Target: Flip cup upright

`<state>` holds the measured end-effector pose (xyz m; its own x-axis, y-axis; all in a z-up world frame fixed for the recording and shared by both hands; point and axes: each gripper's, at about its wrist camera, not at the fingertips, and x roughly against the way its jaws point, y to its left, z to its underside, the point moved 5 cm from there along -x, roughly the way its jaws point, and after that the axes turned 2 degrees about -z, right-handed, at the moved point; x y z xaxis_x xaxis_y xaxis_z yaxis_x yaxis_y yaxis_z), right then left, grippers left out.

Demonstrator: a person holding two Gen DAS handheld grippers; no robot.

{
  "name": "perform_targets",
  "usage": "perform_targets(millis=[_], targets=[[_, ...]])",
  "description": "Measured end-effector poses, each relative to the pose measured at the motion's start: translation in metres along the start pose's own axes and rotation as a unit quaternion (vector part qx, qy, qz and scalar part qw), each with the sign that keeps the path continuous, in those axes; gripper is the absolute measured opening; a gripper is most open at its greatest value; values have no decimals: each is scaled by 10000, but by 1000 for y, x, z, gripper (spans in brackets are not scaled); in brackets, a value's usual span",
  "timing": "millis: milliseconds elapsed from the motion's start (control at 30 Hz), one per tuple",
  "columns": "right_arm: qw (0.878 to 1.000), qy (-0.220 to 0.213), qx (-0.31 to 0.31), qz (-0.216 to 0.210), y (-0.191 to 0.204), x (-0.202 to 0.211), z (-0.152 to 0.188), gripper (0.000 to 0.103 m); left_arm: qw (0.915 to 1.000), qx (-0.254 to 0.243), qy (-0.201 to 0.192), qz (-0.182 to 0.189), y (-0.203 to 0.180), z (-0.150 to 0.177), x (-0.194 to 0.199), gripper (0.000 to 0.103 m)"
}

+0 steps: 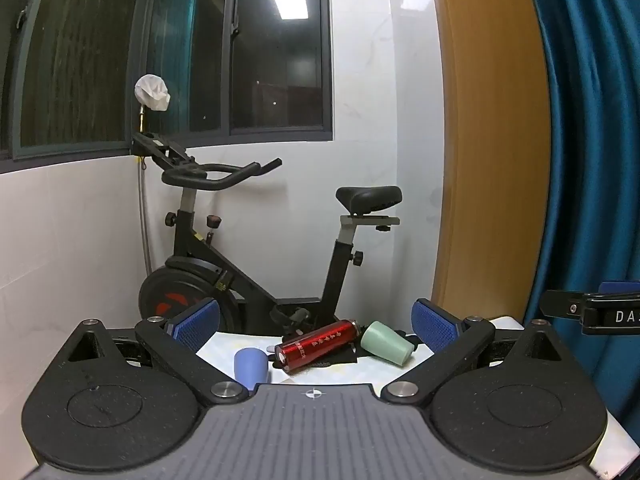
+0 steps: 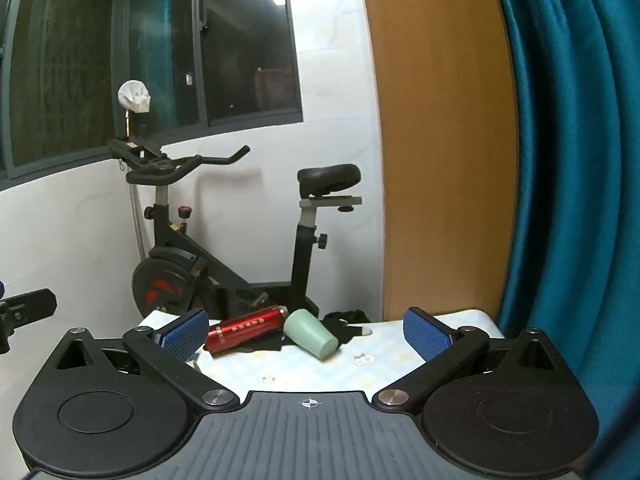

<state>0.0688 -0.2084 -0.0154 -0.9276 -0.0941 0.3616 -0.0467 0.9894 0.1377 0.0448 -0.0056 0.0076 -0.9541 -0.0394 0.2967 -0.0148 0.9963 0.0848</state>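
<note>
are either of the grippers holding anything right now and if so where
Nothing is held. The left gripper and right gripper are both open, short of the green cup lying on its side.

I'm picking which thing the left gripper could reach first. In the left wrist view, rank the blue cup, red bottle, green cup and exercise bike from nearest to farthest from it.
From the left gripper:
1. Blue cup, low left, just ahead.
2. Red bottle, lying centre.
3. Green cup, tipped over, right of the bottle; nearly level with it.
4. Exercise bike, beyond the table.
</note>
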Motion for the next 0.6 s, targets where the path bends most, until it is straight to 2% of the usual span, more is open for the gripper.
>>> perform_targets(millis=[600], targets=[[10000,-11,18,-10,1,2,-3,103,10000,34,-74,-23,0,5,-6,103]])
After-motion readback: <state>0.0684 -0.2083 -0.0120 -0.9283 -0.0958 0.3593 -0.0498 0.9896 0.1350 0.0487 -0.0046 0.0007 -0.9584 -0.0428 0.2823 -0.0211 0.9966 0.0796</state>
